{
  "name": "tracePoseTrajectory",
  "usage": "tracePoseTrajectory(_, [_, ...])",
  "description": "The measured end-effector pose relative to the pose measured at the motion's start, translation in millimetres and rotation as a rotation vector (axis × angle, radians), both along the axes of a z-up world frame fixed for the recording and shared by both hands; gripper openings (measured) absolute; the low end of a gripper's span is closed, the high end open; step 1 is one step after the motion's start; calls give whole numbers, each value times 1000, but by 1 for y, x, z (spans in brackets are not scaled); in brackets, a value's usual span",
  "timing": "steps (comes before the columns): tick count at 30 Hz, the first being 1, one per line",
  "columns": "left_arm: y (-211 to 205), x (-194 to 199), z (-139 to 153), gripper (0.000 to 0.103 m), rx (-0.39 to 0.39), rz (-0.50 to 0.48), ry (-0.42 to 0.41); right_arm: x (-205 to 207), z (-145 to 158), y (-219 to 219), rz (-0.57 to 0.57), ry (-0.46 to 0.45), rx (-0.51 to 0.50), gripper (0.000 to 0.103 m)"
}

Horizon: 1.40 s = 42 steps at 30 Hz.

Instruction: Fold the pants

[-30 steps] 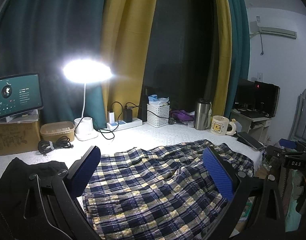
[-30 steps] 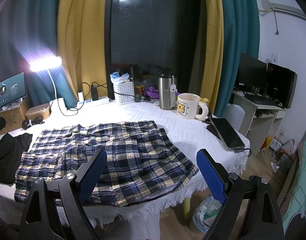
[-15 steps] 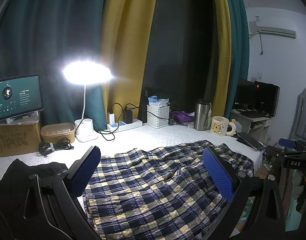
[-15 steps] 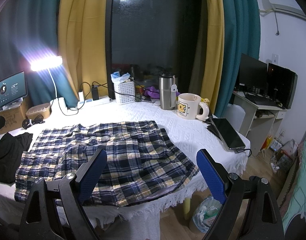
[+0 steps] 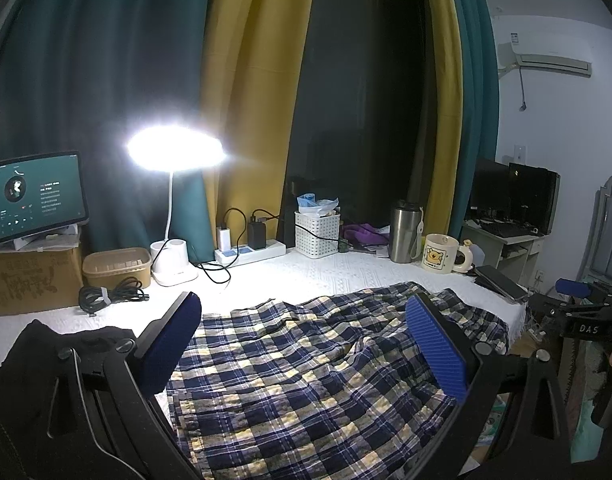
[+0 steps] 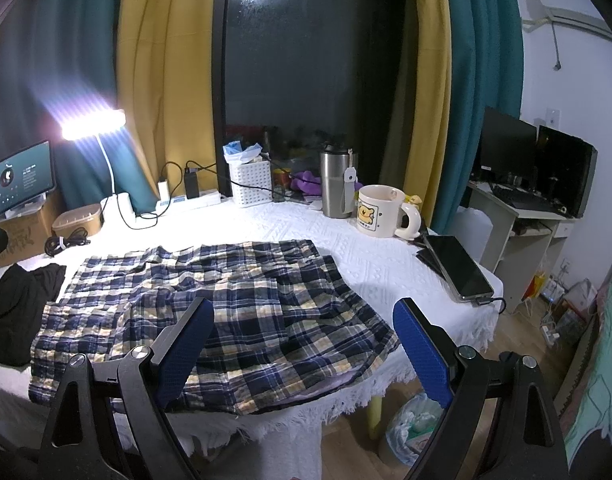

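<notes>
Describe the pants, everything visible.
The pants are a navy, white and yellow plaid, thin crinkled woven fabric by the look. They lie spread flat but wrinkled on the white tablecloth, long axis left to right, one layer lapped over another mid-way. The near right edge overhangs the table's fringe, showing a pale lining. At the left end they reach a black garment. Both grippers, left and right, hang open above them, not touching.

lamp (image 5: pixel 173 152) | tablet (image 5: pixel 37 196) | mug (image 6: pixel 376 210) | tumbler (image 6: pixel 337 184) | phone (image 6: pixel 458 266)
</notes>
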<state>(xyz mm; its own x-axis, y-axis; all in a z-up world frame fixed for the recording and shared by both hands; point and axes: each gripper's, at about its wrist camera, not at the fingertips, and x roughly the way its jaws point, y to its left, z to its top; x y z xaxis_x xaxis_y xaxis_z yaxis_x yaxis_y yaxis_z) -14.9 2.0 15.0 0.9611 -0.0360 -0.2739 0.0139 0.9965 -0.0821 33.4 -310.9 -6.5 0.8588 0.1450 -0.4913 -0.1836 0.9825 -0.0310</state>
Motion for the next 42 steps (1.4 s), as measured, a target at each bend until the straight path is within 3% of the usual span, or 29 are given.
tracePoseTrajectory(9, [6, 21, 3, 101, 7, 4, 29, 23, -2, 7, 0, 34, -12, 92])
tracePoseTrajectory(18, [19, 57, -3, 101, 15, 37, 78, 73, -9, 11, 9, 78, -20, 92])
tracePoseTrajectory(30, [51, 120, -23, 101, 50, 120, 188, 162, -24, 18, 25, 157, -45, 92])
tracePoseTrajectory(42, [98, 170, -59, 101, 3, 184, 334, 261, -31, 37, 107, 193, -104, 92])
